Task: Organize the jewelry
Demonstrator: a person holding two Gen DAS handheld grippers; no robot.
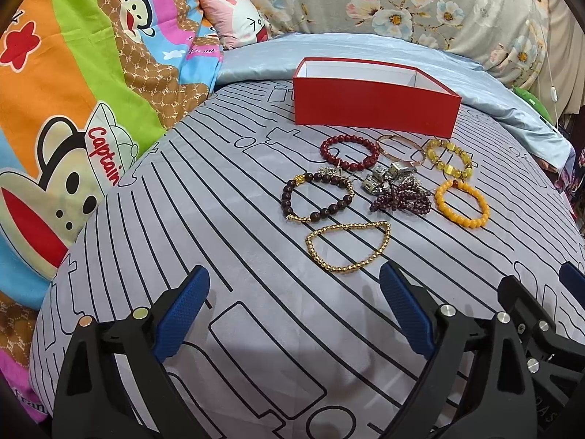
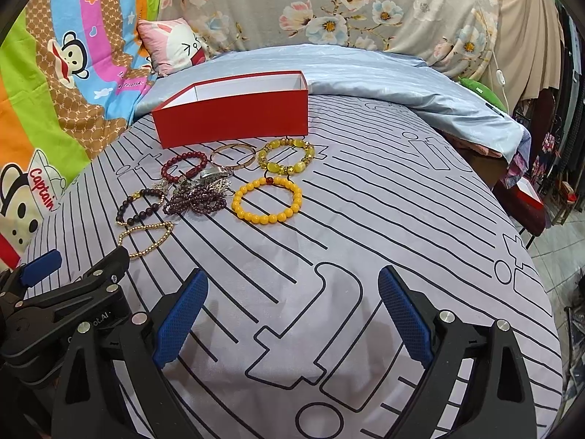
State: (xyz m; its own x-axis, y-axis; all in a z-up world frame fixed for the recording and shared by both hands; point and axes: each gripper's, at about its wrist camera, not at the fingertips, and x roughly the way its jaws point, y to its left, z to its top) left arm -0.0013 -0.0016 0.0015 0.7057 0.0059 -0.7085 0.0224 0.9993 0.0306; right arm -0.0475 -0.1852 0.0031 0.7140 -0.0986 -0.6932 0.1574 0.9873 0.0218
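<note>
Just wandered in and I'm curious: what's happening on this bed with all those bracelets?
A person holds two grippers, left gripper and right gripper, both open and empty above the striped bedsheet. Several bracelets, including a gold bead bracelet and an orange bead bracelet, lie beside an open red box. Nothing has been picked up.

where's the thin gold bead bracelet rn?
The thin gold bead bracelet lies flat on the striped bedsheet, the piece nearest the left hand-held gripper, just in front of the dark brown bead bracelet. In the right wrist view it sits centre-left.
</note>
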